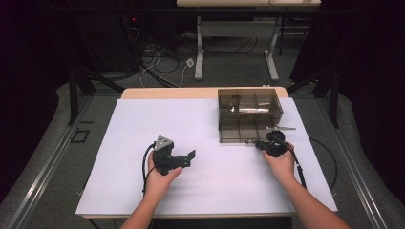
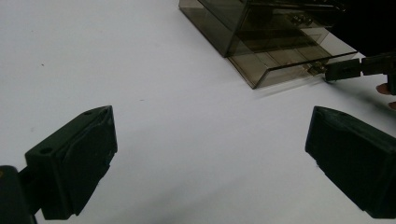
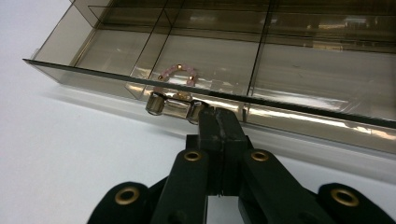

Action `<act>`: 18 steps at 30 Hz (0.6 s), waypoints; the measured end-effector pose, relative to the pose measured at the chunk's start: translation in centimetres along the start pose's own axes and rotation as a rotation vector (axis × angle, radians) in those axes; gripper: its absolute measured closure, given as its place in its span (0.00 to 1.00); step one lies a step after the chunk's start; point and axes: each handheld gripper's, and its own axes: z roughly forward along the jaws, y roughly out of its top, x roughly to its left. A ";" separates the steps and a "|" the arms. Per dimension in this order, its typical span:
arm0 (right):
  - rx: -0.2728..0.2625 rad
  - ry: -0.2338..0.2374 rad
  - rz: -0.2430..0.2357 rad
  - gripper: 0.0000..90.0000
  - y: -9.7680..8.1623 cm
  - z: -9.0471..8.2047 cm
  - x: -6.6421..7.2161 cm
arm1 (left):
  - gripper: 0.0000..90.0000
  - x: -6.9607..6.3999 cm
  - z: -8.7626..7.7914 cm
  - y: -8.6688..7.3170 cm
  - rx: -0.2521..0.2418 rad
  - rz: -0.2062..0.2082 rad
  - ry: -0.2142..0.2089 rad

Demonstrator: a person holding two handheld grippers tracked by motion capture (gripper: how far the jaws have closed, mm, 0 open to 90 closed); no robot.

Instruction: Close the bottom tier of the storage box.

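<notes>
Honestly, right gripper (image 3: 219,122) is pinched together beside the drawer (image 3: 196,60) handle (image 3: 170,105) near the desk's far right edge; it could slip off mid-pull.

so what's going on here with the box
A person works a smoky clear drawer box on a white table. The right gripper is shut at the handle of the pulled-out bottom drawer, which holds a small beaded bracelet. The left gripper rests open on the table, apart.
</notes>
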 end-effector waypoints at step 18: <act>-0.059 -0.015 0.034 1.00 0.0 0.9 -0.2 | 0.03 0.1 0.1 -0.2 0.007 -0.001 -0.001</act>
